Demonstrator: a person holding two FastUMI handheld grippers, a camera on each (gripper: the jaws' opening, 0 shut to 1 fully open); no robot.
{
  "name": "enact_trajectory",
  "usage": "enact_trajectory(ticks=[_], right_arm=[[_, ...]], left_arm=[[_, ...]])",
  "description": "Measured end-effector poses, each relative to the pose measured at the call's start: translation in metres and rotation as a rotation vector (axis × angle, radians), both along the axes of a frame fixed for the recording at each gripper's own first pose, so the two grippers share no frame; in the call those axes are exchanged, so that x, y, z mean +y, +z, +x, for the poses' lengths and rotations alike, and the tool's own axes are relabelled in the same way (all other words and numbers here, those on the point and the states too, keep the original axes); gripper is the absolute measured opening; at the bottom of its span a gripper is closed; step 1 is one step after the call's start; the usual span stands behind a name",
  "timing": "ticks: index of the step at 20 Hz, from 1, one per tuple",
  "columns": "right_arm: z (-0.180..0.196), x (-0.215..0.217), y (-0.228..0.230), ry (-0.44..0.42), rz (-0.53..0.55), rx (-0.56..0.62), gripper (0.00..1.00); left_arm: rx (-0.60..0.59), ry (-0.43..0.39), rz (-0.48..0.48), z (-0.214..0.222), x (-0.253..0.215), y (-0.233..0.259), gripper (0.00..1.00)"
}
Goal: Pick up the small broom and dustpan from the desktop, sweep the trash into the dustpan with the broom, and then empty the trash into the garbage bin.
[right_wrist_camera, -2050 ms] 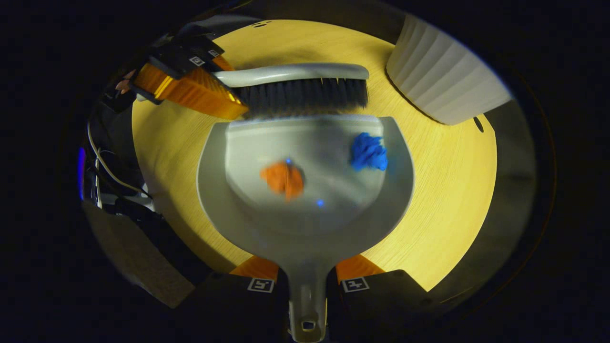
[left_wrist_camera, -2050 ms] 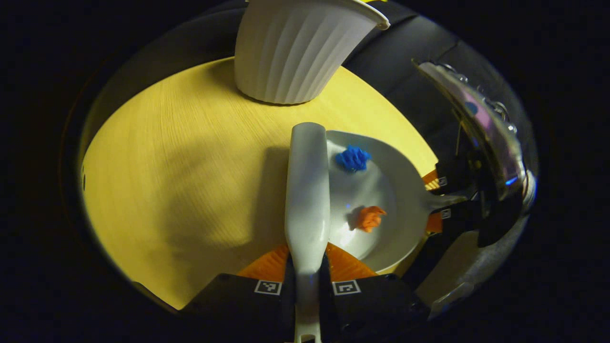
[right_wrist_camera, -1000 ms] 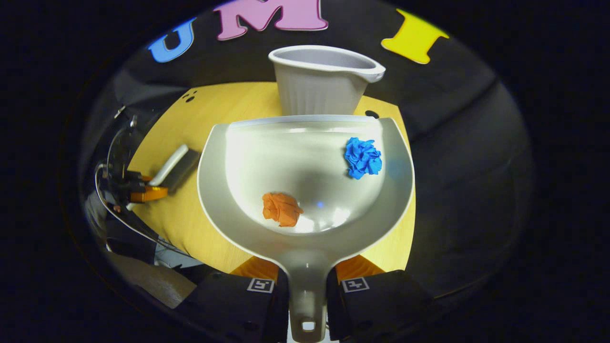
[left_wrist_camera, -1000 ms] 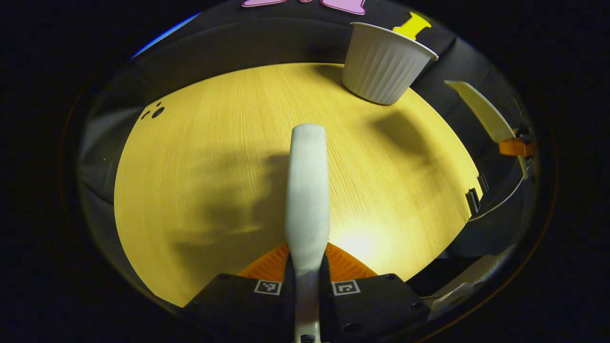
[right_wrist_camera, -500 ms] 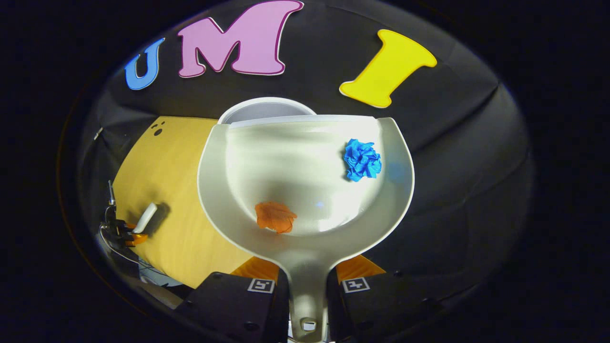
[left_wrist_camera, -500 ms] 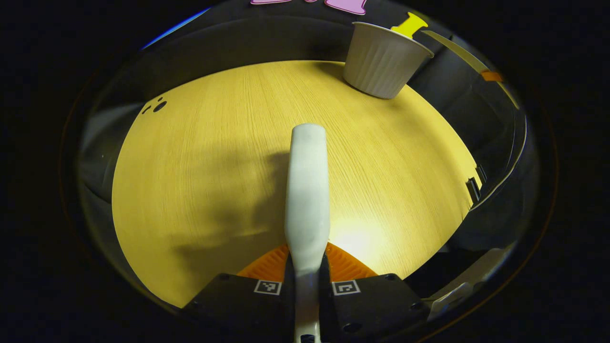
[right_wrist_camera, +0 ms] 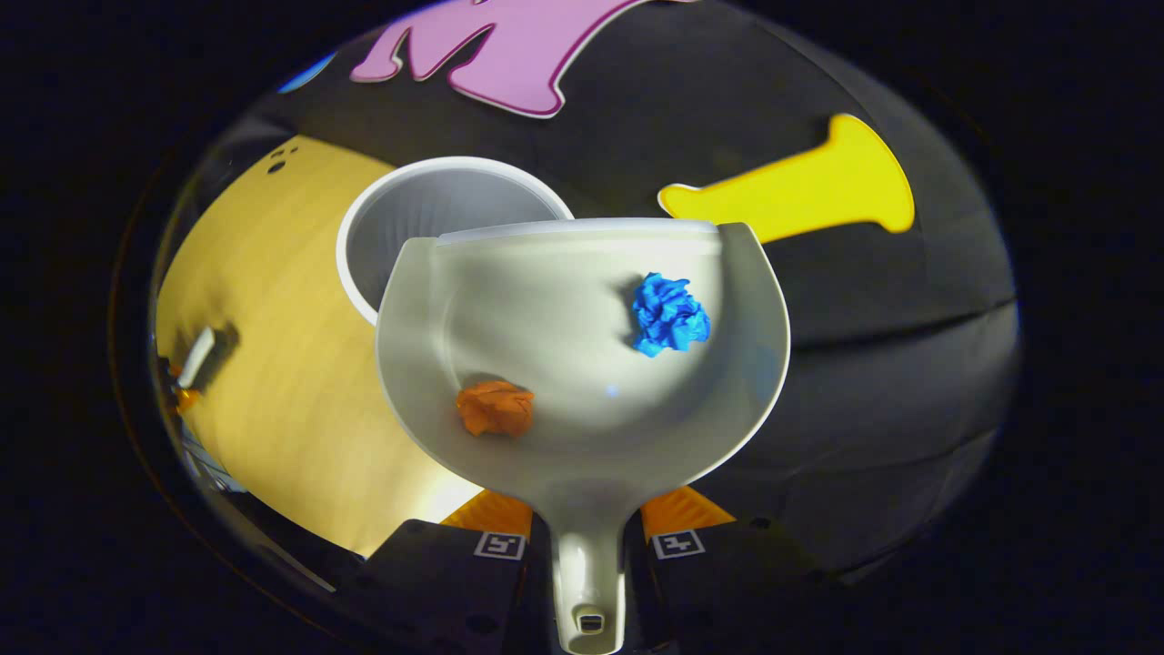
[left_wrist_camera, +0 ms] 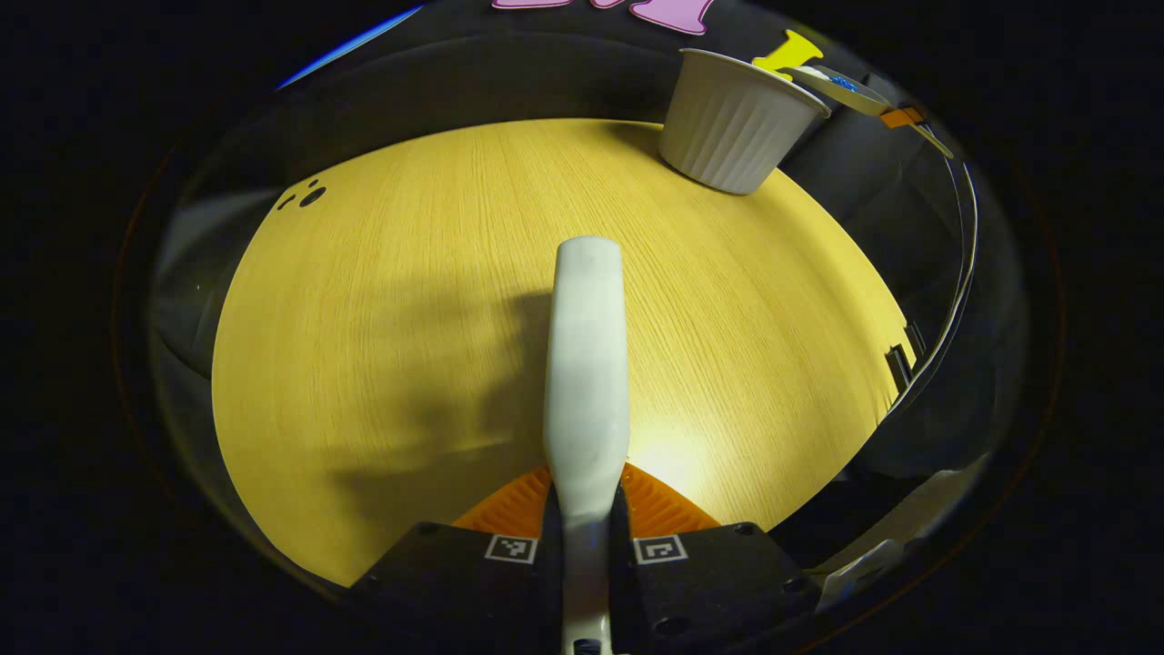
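Above the desk (left_wrist_camera: 382, 300), the dustpan (right_wrist_camera: 582, 364), clamped by the right gripper (right_wrist_camera: 587, 537), has been raised and tilted at the bin (right_wrist_camera: 427, 214), both scraps still aboard, while the broom (left_wrist_camera: 587, 364) stays clenched in the left gripper (left_wrist_camera: 587, 541): emptying seems imminent.

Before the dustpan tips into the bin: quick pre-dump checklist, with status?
1. Right gripper shut on the dustpan handle: ok, both fingers press it.
2. Trash aboard: ok, blue paper wad and orange paper wad both lie in the pan.
3. Pan lip over the garbage bin mouth: cannot tell; the lip overlaps the bin's rim in the right gripper view, but depth is unclear.
4. Bin upright and open on the table: ok.
5. Broom out of the way: ok, left gripper holds it over the table, away from the bin.
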State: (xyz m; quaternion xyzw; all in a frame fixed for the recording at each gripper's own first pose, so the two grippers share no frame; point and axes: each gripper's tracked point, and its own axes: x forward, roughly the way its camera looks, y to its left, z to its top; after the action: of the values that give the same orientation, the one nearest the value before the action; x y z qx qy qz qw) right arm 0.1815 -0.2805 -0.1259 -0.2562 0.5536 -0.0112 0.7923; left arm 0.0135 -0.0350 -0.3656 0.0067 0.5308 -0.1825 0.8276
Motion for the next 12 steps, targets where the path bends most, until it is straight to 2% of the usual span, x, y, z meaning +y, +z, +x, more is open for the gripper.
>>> enact_trajectory(ticks=[8, 9, 12], right_arm=[[0.044, -0.009, 0.025, 0.207, -0.212, 0.196, 0.36], [0.053, -0.010, 0.023, 0.224, -0.231, 0.220, 0.36], [0.065, -0.003, 0.022, 0.234, -0.237, 0.258, 0.35]], left_arm=[[0.003, 0.037, -0.011, 0.001, -0.002, -0.006, 0.24], [0.002, 0.042, -0.010, 0.002, -0.002, -0.007, 0.22], [0.002, 0.056, -0.009, 0.004, -0.003, -0.007, 0.24]])
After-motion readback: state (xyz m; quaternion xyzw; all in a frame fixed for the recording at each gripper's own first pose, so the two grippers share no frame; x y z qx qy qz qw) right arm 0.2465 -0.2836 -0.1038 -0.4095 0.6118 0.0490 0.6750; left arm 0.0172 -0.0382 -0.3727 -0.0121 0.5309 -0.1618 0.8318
